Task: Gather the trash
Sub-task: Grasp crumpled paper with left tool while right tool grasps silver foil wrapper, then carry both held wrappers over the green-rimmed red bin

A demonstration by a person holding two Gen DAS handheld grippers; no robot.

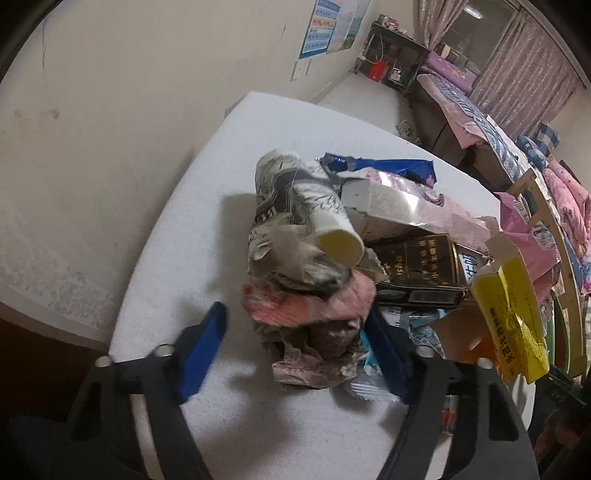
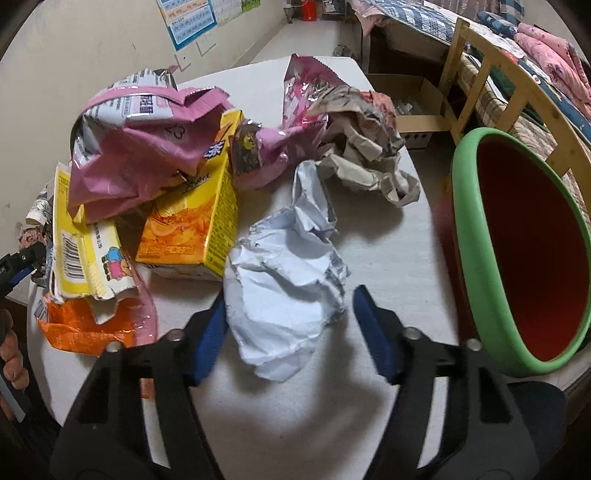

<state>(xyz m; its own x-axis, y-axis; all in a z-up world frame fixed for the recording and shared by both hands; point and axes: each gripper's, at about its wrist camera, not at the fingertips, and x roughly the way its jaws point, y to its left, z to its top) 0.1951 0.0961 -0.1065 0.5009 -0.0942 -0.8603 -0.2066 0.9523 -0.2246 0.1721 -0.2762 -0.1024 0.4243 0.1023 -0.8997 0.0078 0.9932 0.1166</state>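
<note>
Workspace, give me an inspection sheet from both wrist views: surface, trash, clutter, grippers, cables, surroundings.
Surface: white table, heaped with trash on one side.
Job's things: crumpled white paper; crumpled printed paper wad; yellow carton; pink wrappers; green-rimmed red bin at the table edge.
Clutter: paper cup and dark box in the heap.
Grippers: left gripper straddles the printed wad, left finger clear of it; right gripper straddles the white paper, right finger clear.
Cables: nothing seen.
Surroundings: wall posters, bed with pink bedding, wooden chair.
</note>
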